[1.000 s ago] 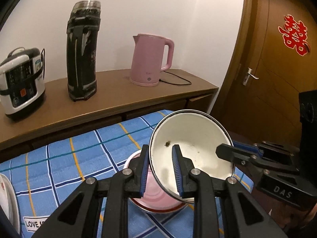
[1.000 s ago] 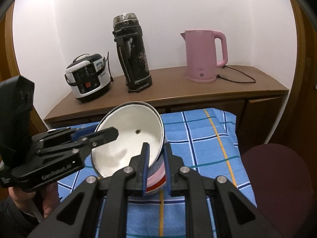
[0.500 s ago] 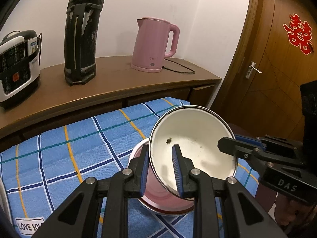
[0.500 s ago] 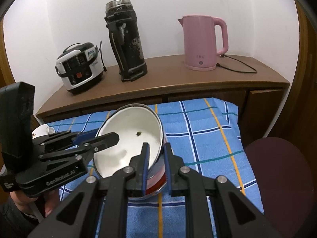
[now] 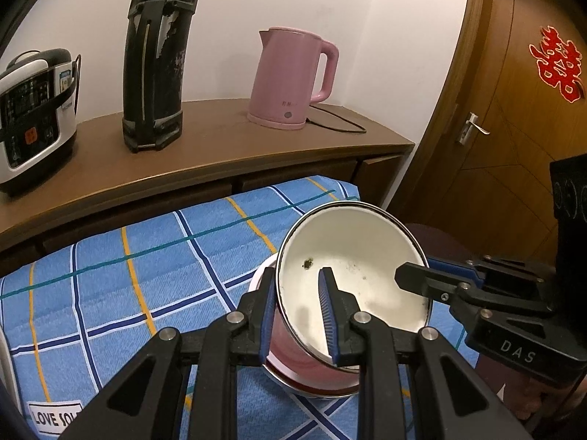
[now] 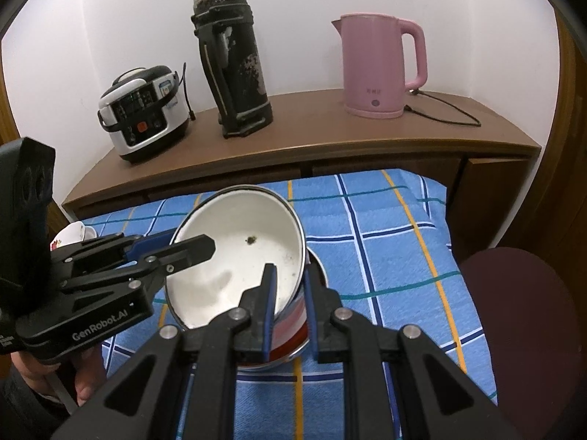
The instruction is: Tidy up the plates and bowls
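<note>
Glossy white enamel bowl (image 5: pixel 359 267), woven cloth (image 5: pixel 146 275), matt wood sideboard (image 5: pixel 220 154).

The bowl (image 5: pixel 359 275) is white inside with dark specks and a thin dark rim. The bowl beneath (image 5: pixel 290 352) is pink with a red band and a metallic base edge. The cloth (image 6: pixel 385 227) is light blue, checked with navy, yellow and teal lines. The left tongs (image 5: pixel 299 315) and right tongs (image 6: pixel 290 306) are black with blue pads. The kettle (image 6: pixel 378 66) is pink. The flask (image 6: pixel 234 62) is black, its coating worn. The cooker (image 6: pixel 145 113) is white and black with an orange button. The tabletop (image 6: pixel 330 124) is brown. The door (image 5: pixel 524 117) is brown wood with a red paper ornament (image 5: pixel 557 64).
</note>
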Demonstrator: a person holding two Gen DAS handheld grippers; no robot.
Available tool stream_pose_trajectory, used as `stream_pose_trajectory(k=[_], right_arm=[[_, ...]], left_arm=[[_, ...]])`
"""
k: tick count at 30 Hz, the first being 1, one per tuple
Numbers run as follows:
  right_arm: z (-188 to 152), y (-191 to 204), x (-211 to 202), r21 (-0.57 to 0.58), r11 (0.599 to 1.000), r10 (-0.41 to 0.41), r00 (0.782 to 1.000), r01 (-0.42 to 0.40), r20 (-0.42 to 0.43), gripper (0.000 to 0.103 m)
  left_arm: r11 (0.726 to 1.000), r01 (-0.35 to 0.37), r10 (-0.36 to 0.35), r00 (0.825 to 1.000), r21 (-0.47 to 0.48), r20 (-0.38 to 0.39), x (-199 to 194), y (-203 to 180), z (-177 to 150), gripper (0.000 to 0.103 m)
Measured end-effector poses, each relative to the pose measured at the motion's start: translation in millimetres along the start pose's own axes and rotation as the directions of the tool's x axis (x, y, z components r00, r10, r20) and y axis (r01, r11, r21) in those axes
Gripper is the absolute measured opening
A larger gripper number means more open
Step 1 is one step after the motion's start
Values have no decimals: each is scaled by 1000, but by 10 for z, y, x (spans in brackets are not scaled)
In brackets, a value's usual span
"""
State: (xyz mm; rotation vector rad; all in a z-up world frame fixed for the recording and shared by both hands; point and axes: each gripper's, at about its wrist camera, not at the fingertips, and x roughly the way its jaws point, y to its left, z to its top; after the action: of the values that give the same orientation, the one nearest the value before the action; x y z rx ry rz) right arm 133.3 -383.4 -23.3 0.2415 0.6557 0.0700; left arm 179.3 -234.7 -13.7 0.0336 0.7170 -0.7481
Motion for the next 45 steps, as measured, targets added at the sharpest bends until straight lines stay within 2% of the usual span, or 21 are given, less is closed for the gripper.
stream_pose_trajectory(k=[45], right_arm=[[-64,29,170,-11,1000,-8,997,7,-73,17]], left_arm=[[1000,-1,1,998,0,-68,96,65,-63,25]])
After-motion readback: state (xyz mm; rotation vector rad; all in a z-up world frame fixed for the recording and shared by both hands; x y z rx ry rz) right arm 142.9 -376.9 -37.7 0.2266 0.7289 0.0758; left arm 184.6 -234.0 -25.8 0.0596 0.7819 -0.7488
